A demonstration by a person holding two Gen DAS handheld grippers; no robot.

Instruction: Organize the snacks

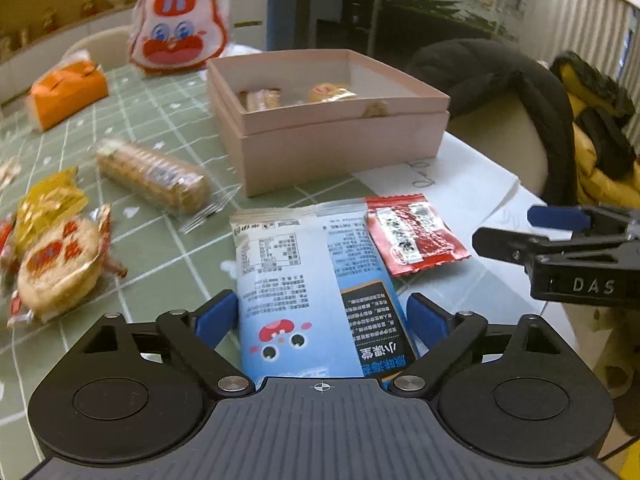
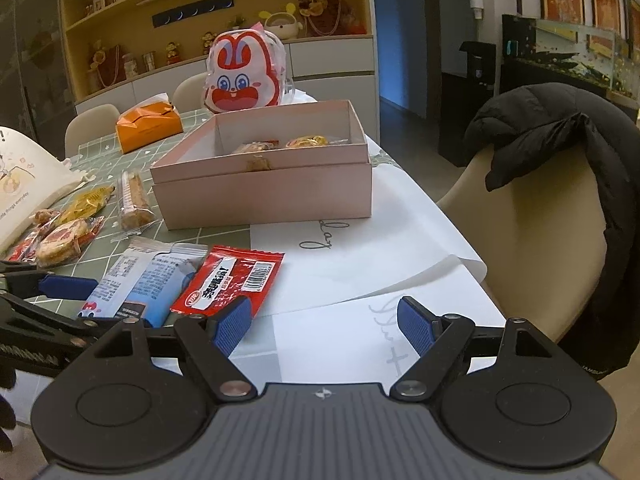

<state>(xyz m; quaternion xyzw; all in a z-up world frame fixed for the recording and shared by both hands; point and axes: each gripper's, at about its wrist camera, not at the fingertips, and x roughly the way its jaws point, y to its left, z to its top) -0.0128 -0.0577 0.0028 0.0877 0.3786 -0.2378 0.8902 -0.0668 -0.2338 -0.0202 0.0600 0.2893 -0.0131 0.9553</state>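
Now the left claw (image 1: 322, 314) stands wide open astride a flat, glossy blue packet (image 1: 320, 280) on the desk (image 1: 160, 232), pads clear of it. One crinkly red sachet (image 1: 412, 232) overlaps its corner. The right claw (image 2: 324, 326) gapes empty over white paper. One pink cardboard box (image 1: 336, 148) holds two wrapped snacks.

The left tool (image 1: 322, 312) tilts down toward twelve o'clock, its blue pads spread wide. The right tool (image 2: 324, 322) tilts down likewise, pads parted with nothing between them.
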